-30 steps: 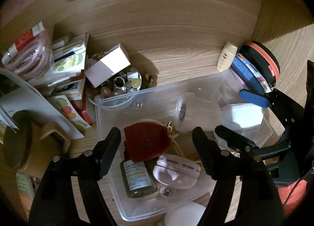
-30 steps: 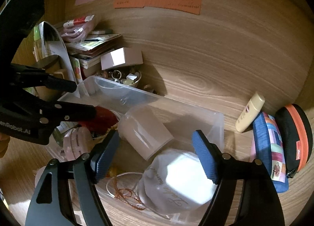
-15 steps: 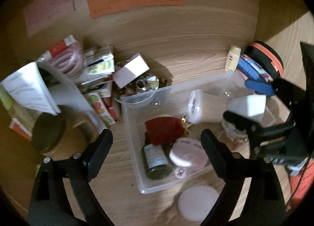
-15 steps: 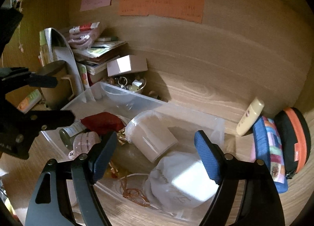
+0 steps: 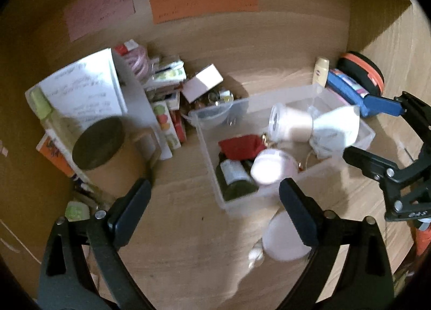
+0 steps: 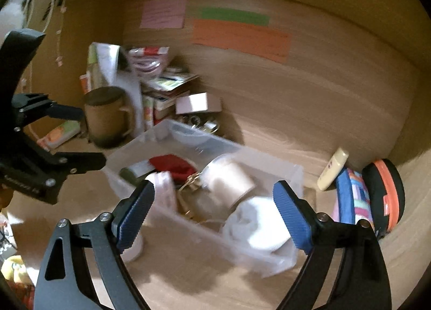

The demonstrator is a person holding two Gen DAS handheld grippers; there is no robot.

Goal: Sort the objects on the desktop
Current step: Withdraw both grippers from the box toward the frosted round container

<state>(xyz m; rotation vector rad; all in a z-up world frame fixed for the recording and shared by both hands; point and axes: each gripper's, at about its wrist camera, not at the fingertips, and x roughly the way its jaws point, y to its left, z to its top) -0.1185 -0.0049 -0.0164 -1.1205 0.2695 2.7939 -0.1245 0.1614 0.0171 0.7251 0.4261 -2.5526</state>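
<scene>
Compared with a second ago, both grippers sit farther back from the clear plastic bin [image 5: 317, 172], which now looks smaller, and more of the wooden back wall with its pink, green and orange paper notes [image 5: 203, 4] shows. The left gripper [image 5: 215, 215] has its jaws opening, nothing between them, over bare desk beside the bin; the right gripper [image 6: 212, 211] is also opening and empty, its ribbed blue pads framing the bin's near wall. Inside the bin lie a soft red pouch [image 5: 241, 145], a dark glass bottle [image 5: 234, 176], a round pink case [image 5: 272, 166], a tipped translucent cup [image 5: 289, 126] and a crumpled white mask [image 5: 336, 128]. Only the left view shows the round pale lid [image 5: 282, 240] on the desk outside the bin; only the right view shows the mug's [image 6: 107, 116] handle. A striped pencil case [image 6: 353, 194] and a black-and-orange zip pouch [image 6: 385, 194] lean in the right corner.
</scene>
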